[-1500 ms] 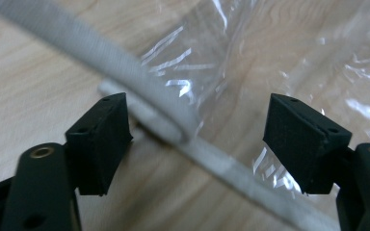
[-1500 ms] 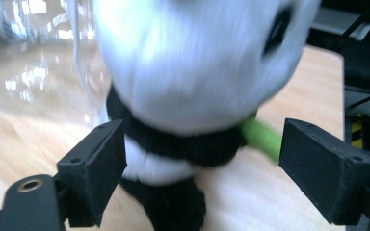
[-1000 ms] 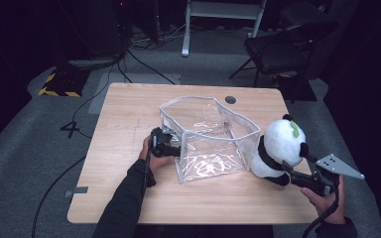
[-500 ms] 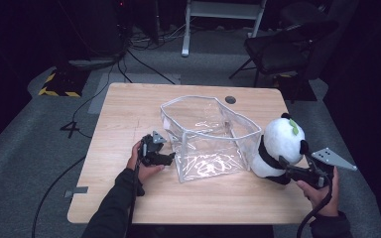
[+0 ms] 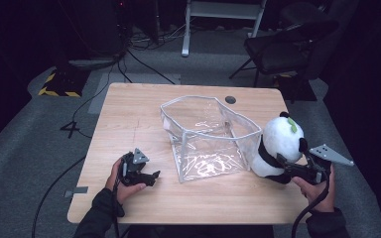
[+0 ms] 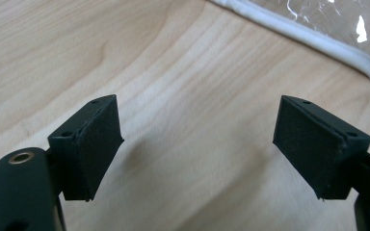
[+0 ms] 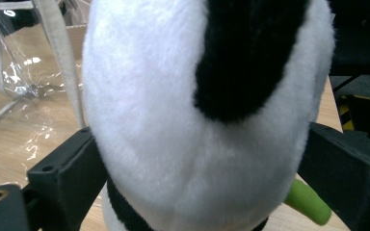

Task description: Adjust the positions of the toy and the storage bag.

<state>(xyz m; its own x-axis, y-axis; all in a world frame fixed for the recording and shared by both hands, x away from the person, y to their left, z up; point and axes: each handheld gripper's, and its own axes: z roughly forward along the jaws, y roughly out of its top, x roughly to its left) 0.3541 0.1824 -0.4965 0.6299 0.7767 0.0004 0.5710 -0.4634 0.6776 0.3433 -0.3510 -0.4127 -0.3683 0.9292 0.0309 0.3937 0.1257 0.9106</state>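
Right gripper [image 5: 284, 166] (level) clamping panda [image 5: 277, 144], left gripper [image 5: 151, 176] empty

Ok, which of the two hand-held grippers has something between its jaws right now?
The right hand-held gripper: its jaws clamp the panda plush toy beside the clear plastic bag. The left hand-held gripper stands open over bare table, holding nothing.

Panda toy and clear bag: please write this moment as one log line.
left gripper: open, empty, beside clear bag | right gripper: holds panda toy | toy outside bag, on table
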